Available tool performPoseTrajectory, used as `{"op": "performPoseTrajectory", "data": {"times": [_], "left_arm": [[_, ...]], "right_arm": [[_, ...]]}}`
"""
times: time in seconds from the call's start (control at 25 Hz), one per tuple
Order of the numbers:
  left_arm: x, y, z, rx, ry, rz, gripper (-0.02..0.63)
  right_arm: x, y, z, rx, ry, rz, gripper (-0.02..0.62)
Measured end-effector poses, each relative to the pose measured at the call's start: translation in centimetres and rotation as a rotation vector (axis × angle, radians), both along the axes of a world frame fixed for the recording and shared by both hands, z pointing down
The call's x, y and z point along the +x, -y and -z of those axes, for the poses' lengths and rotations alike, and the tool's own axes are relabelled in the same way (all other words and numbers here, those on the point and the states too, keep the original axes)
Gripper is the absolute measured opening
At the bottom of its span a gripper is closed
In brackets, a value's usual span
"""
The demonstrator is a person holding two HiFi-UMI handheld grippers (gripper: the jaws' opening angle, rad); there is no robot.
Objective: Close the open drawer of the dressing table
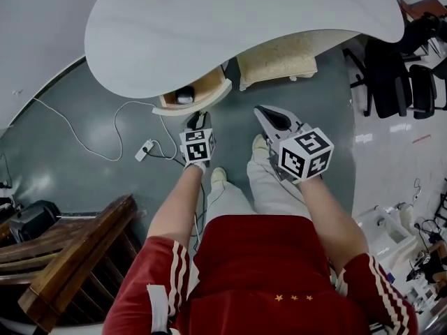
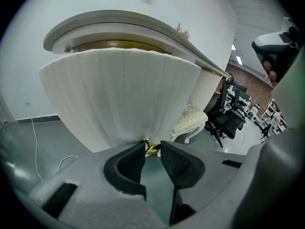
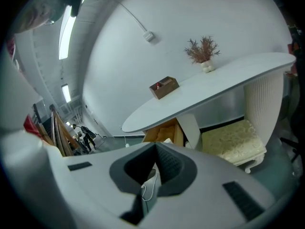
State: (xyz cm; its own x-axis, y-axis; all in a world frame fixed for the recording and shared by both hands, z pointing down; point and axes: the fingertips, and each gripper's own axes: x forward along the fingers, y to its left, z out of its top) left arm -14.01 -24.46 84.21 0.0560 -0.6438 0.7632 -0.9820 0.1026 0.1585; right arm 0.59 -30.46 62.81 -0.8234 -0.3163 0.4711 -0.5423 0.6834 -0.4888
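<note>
Drawer (image 1: 193,100) stands pulled out under the left end of the table (image 1: 244,19), its wooden inside showing, with a dark, rounded object (image 1: 184,96) lying in it. Its white ribbed front (image 2: 119,99) curves outward, and a small gold knob (image 2: 151,148) sits at its lower edge. The left gripper (image 1: 198,121) is right at that front, its jaws closed on the knob, which fills the narrow gap between the tips. The right gripper (image 1: 267,116) hangs apart from the drawer, to its right, above the grey floor and in front of a cream stool (image 1: 278,65); its jaws are together with nothing between them.

On the white tabletop stand a brown box (image 3: 164,87) and a small dried plant (image 3: 202,51). A white cable (image 1: 105,145) loops over the floor to a power strip (image 1: 144,149) left of the drawer. Black chairs (image 1: 398,75) stand far right, and a dark wooden frame (image 1: 70,257) lies at lower left.
</note>
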Motion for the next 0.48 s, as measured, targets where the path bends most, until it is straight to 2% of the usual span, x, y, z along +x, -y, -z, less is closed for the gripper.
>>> {"op": "performPoseTrajectory", "data": {"times": [0.2,0.48], "left_arm": [[-0.4,0.8,-0.2,-0.004,0.006,0.018,0.101],[-1.5,2.2,0.2,0.034,0.027,0.046,0.101]], "right_arm": [[-1.3,1.5,-0.8,0.026,0.02,-0.013,0.003],[-1.1,2.2,-1.3,0.042,0.016,-0.022,0.003]]}}
